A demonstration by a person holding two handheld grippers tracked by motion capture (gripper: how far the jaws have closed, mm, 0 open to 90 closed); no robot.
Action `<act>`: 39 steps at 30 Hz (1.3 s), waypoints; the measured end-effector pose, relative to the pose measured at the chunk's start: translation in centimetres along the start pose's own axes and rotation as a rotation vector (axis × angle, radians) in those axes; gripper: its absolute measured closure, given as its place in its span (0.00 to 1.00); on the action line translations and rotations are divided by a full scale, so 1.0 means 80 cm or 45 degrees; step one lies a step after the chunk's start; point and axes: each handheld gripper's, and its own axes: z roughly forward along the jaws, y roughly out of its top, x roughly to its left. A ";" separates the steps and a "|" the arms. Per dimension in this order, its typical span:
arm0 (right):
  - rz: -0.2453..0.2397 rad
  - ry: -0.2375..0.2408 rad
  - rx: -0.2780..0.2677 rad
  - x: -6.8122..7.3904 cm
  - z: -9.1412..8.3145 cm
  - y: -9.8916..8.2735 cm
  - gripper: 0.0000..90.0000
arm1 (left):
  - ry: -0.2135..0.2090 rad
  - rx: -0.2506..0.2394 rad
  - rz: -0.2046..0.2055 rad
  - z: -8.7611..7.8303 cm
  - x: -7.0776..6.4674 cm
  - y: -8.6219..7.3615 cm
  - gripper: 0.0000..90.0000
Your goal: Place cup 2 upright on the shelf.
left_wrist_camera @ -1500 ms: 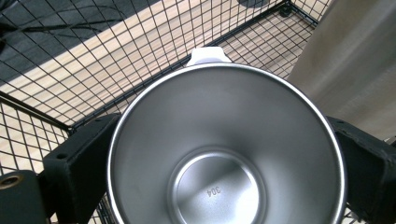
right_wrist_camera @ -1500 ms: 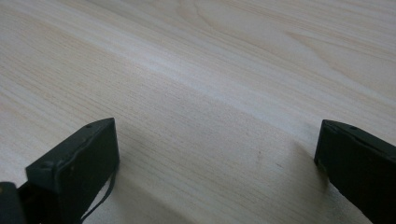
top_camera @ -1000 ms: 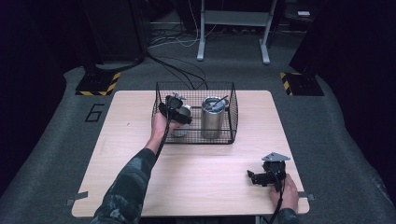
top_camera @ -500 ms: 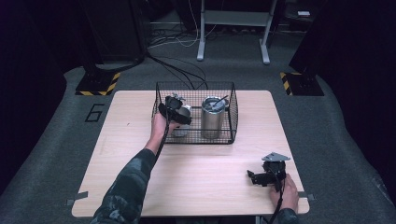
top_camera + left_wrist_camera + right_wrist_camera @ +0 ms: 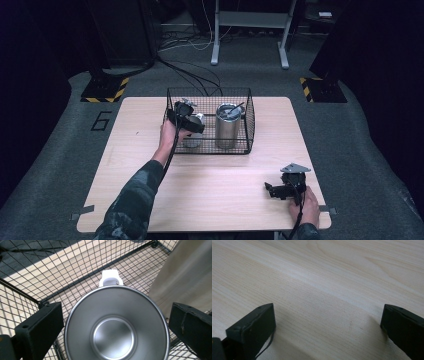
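1. The left claw (image 5: 112, 322) hangs spread wide over a small steel cup (image 5: 115, 325) that stands in the left part of the wire basket (image 5: 207, 148), centre of the high view. Both jaws flank the rim with gaps either side; closing off-centre could push the cup over instead of gripping it.
2. The cup's smooth metal wall looks slippery, so a shallow bite on the rim could let it slide out on the lift.
3. A tall steel tumbler (image 5: 226, 125) stands just beside the cup, at the right of the left gripper view; the outer jaw could knock it.
4. The basket's wire wall is near the other jaw and could snag it.
5. The right claw (image 5: 280, 190) rests spread and empty on the desk (image 5: 210, 190), lower right, well apart.
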 end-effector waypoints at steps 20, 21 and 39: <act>-0.003 0.006 0.006 0.000 0.000 0.000 0.00 | -0.019 -0.088 0.086 -0.103 -0.011 -0.025 0.00; -0.005 0.005 0.004 -0.001 0.000 0.000 0.00 | -0.019 -0.092 0.096 -0.107 -0.012 -0.030 0.00; -0.004 0.005 0.004 0.000 0.000 0.000 0.00 | 0.029 -0.121 0.150 -0.173 -0.017 -0.114 0.00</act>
